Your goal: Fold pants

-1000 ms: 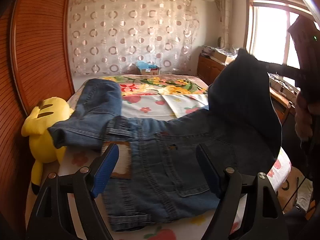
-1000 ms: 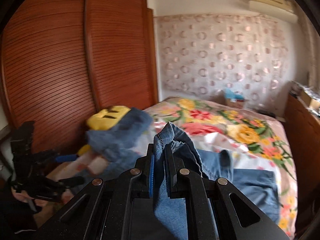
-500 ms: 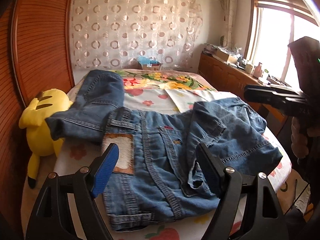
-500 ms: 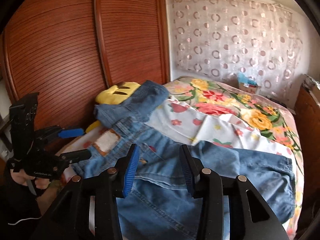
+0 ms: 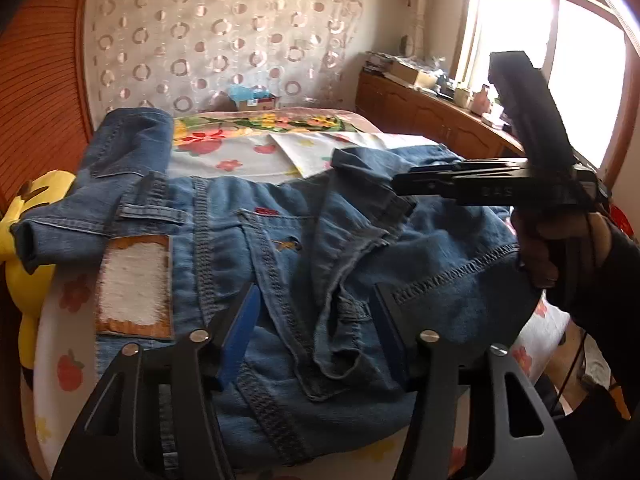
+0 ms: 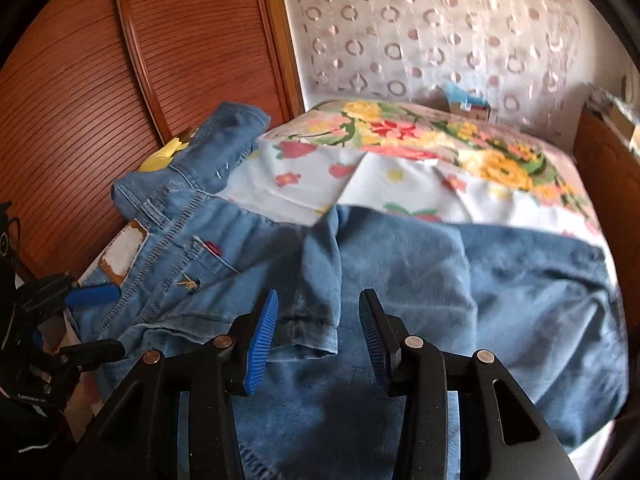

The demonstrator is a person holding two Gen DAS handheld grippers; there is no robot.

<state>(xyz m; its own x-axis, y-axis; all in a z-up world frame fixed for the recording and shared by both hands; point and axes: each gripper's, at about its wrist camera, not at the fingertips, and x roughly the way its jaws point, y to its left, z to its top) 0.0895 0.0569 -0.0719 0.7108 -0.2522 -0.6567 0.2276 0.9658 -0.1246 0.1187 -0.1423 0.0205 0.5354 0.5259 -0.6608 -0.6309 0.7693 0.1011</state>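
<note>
Dropped pants (image 5: 304, 248), both hand-held grippers (image 5: 316, 320) (image 6: 316, 328) now agape

This is a bedroom in a home. There is a big bed (image 5: 248, 160) with a flowery sheet. A yellow soft toy (image 5: 28, 280) sits beside it. A brown wooden wardrobe (image 6: 100, 80) stands close by. A curtain (image 5: 224, 32) with circles hangs behind, and sun comes through a window (image 5: 568, 52).
</note>
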